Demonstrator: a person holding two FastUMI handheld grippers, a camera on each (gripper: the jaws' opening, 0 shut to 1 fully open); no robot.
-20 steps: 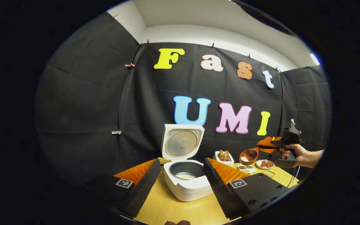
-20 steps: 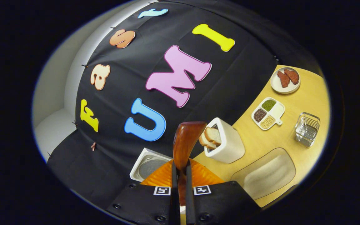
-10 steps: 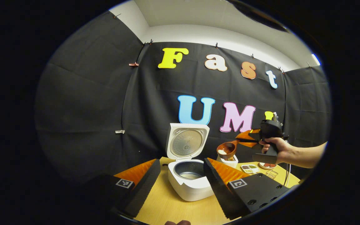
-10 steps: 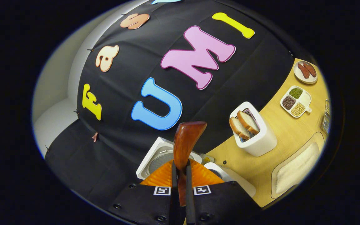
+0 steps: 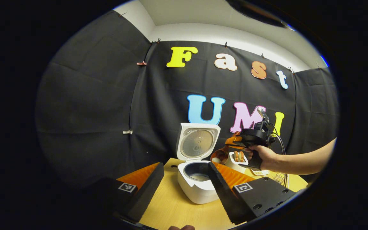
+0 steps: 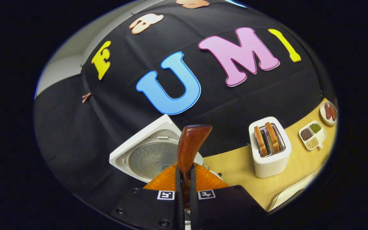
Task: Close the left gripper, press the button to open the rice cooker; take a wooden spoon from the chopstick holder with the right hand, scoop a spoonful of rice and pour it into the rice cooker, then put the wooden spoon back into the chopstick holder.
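both fingers of the right gripper (image 6: 184, 191) clamp the brown wooden spoon (image 6: 188, 148), its bowl just beside the open white rice cooker (image 5: 200, 182) on the wooden table (image 5: 171, 210). left gripper (image 5: 185, 188) hangs spread wide, holding nothing.

white rice cooker (image 5: 197, 191), reddish-brown wooden spoon (image 6: 188, 147), white toaster (image 6: 272, 161)

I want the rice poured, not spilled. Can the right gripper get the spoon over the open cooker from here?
Probably yes: the rice cooker has its lid up, the right gripper holds the wooden spoon beside the pot's rim, and nothing stands between them.
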